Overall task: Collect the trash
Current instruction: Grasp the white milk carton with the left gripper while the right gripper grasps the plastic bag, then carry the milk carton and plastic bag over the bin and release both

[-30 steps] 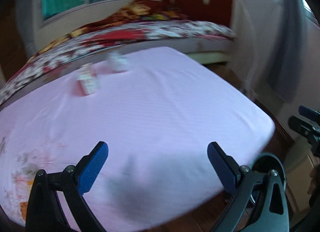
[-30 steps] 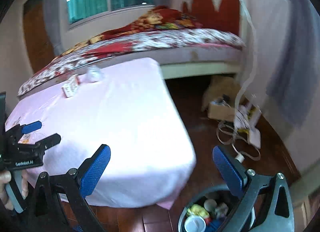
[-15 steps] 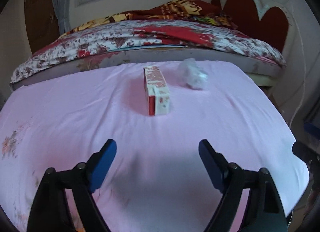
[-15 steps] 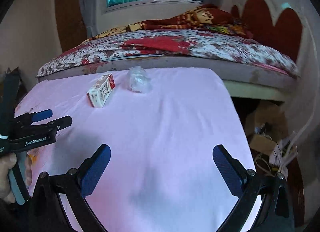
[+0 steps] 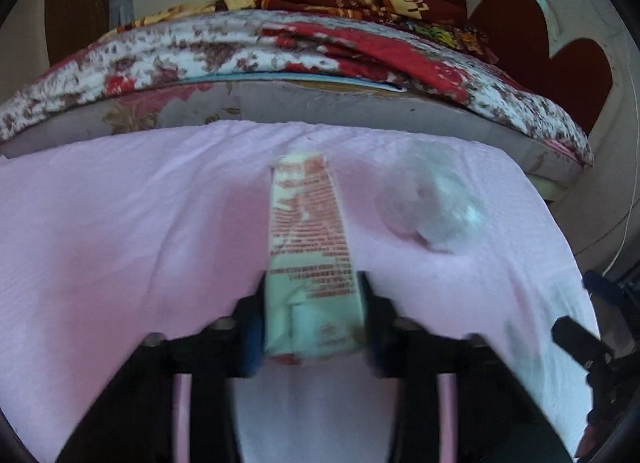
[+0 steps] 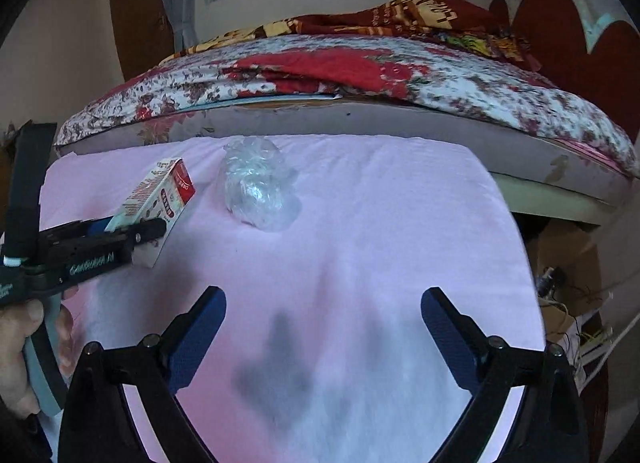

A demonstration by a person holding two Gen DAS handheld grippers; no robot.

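A red and white carton [image 5: 310, 263] lies on the pink sheet [image 5: 120, 231]. My left gripper [image 5: 312, 319] is shut on the carton's near end, one blue pad on each side. In the right wrist view the carton [image 6: 160, 199] shows with the left gripper [image 6: 128, 229] clamped on it. A crumpled clear plastic wad [image 6: 258, 187] lies just right of the carton, and it also shows in the left wrist view [image 5: 436, 203]. My right gripper [image 6: 322, 327] is open and empty above the sheet, well short of the wad.
A bed with a floral quilt [image 6: 360, 79] rises behind the pink surface. The pink surface's right edge [image 6: 524, 263] drops to the floor, where cardboard and cables [image 6: 568, 279] lie. The right gripper's tips [image 5: 592, 315] show at the right of the left wrist view.
Both grippers swung toward the trash on the pink sheet. My left gripper moved forward to the carton and closed on it. The right gripper stayed open and came a little closer.
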